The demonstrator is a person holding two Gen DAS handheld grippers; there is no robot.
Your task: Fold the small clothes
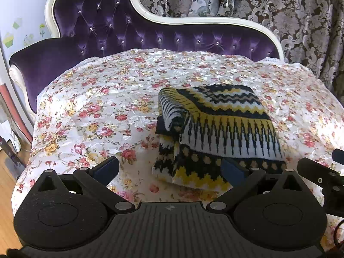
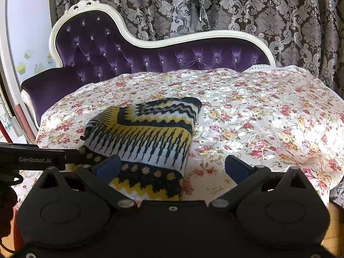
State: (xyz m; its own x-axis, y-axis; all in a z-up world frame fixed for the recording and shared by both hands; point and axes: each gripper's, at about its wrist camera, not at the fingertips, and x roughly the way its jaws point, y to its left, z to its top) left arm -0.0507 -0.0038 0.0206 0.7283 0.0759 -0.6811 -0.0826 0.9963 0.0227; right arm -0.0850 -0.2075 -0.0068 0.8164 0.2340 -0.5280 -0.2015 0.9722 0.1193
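A small knitted garment (image 1: 217,129) in black, yellow and white zigzags lies folded into a thick bundle on the floral cover (image 1: 96,111). It also shows in the right wrist view (image 2: 148,139). My left gripper (image 1: 172,169) is open and empty, just in front of the bundle's near edge. My right gripper (image 2: 172,167) is open and empty, at the bundle's near right corner. The right gripper's body (image 1: 322,178) shows at the right edge of the left wrist view, and the left gripper's body (image 2: 32,159) at the left edge of the right wrist view.
The floral cover (image 2: 258,118) drapes over a purple tufted chaise with a white frame (image 1: 150,17). Patterned curtains (image 2: 258,10) hang behind it. Wooden floor (image 1: 8,185) lies at the left, with a wall (image 1: 21,10) and objects leaning there.
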